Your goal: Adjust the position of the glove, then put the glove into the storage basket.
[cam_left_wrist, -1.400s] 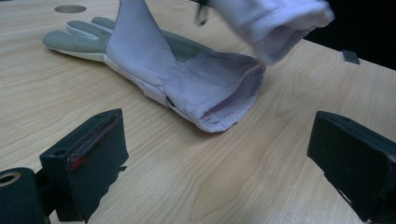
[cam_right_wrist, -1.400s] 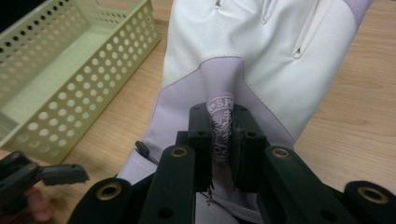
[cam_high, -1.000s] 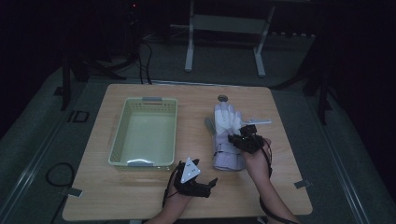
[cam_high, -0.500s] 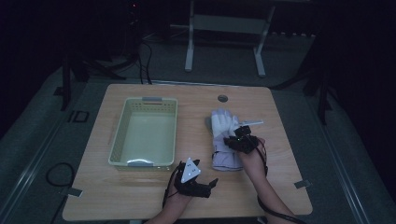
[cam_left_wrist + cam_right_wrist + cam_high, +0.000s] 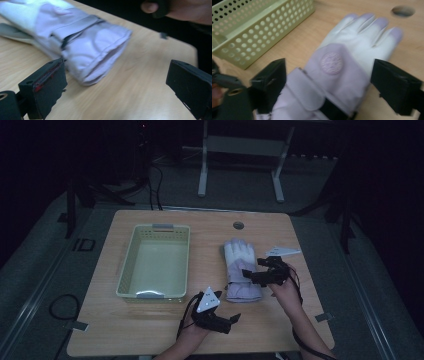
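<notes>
The glove (image 5: 241, 270) is laid flat on the counter (image 5: 300, 320), just right of the basket (image 5: 155, 265). The right hand-held gripper (image 5: 328, 82) has just been opened wide, the glove's cuff between its jaws, unpinched. The left hand-held gripper (image 5: 117, 82) is wide too, near the cuff end. Probably best gripped squarely across the cuff, so both layers get caught.

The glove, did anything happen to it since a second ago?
The right gripper has just been opening its jaws; the glove lies between them, let go, flat on the table. The glove slid a little toward the person, away from the table's round hole. The left gripper stayed near the glove's cuff, jaws open, and the basket did not move.
</notes>
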Demonstrator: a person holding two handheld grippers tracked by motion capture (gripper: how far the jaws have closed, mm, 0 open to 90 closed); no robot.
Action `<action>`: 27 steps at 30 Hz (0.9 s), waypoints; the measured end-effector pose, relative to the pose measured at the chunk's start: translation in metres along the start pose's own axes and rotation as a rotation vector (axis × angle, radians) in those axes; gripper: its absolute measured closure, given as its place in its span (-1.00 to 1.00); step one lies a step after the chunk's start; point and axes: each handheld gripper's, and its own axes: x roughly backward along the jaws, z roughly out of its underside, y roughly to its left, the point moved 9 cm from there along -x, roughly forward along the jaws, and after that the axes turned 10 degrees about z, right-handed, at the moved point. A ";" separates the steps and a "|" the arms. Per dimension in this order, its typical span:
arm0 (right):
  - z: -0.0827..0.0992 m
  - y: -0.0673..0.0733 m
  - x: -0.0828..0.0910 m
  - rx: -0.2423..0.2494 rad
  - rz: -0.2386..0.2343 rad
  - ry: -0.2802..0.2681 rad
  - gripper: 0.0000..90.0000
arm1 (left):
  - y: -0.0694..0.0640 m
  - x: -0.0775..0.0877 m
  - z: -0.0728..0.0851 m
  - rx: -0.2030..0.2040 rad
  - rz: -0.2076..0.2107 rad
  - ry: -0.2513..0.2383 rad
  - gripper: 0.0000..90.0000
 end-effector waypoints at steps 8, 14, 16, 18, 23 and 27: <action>0.002 -0.022 0.009 0.078 -0.009 -0.045 -0.62 | 0.003 0.000 -0.024 0.063 0.042 0.024 -0.91; 0.007 -0.039 0.014 0.063 0.025 -0.023 -0.71 | 0.016 -0.002 -0.050 0.075 -0.013 0.026 -0.91; 0.007 -0.044 0.016 0.053 0.036 -0.031 -0.75 | 0.027 -0.005 -0.063 0.072 -0.075 0.014 -0.91; 0.008 -0.044 0.016 0.049 0.019 -0.024 -0.75 | 0.038 -0.009 -0.071 0.081 -0.111 0.018 -0.90; 0.007 -0.047 0.009 0.042 0.032 -0.023 -0.50 | 0.060 -0.018 -0.083 0.066 -0.179 0.029 -0.83; 0.001 -0.049 0.002 0.014 0.024 -0.049 -0.32 | 0.082 -0.028 -0.082 0.106 -0.241 0.073 -0.71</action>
